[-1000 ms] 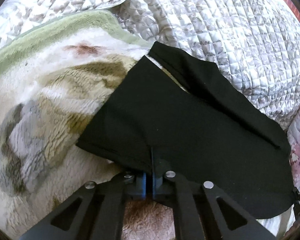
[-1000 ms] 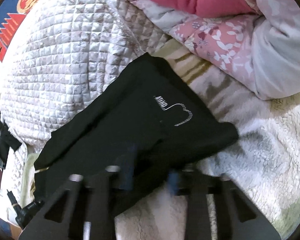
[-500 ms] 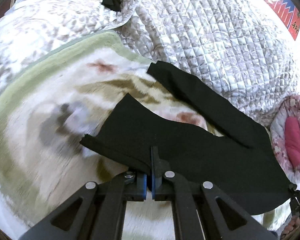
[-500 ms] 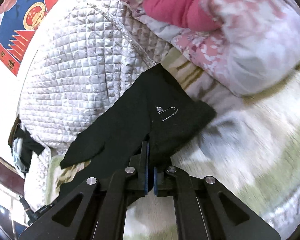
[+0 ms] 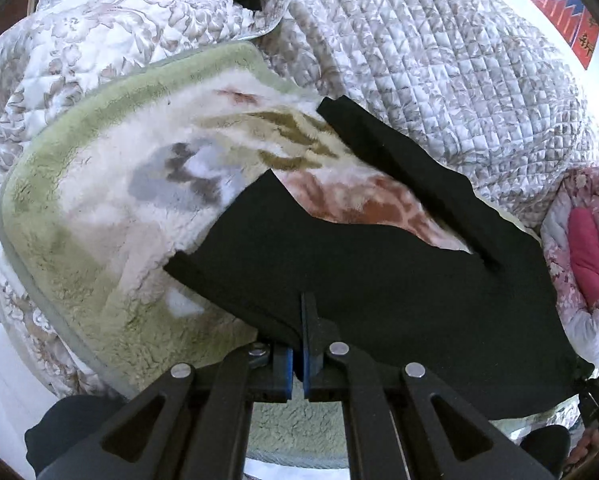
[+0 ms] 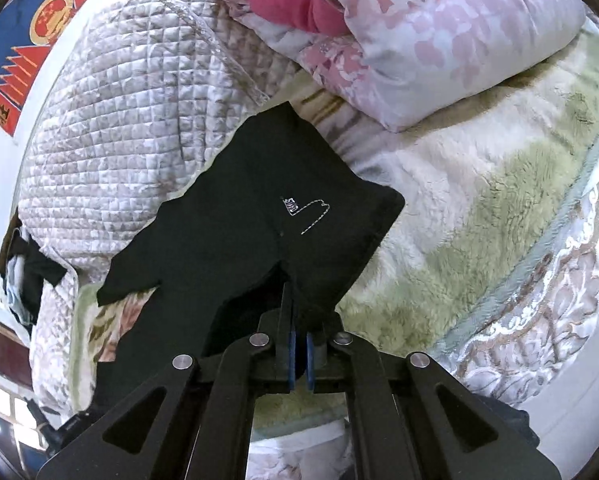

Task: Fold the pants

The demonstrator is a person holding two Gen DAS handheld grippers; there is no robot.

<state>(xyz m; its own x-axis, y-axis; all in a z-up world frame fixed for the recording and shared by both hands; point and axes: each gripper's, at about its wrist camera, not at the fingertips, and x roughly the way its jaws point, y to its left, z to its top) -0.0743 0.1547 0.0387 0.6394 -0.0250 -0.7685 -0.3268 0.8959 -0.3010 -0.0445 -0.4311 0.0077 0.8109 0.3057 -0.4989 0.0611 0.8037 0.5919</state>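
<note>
The left gripper point(image 5: 302, 320) is pinching a fold of the black pants point(image 5: 379, 280), its jaws fully closed on the cloth. The right gripper point(image 6: 295, 312) is likewise clamping down tight on another edge of the pants point(image 6: 259, 220), near the small white stitched logo point(image 6: 305, 214). The pants are lying partly doubled over on the fleece blanket point(image 5: 119, 208) covering the bed, one leg stretching toward the blanket's far edge, where the quilted bedspread point(image 5: 439, 60) is bunching up. A pink floral comforter point(image 6: 419, 40) is sitting at the blanket's far right corner, well apart from the grippers.
</note>
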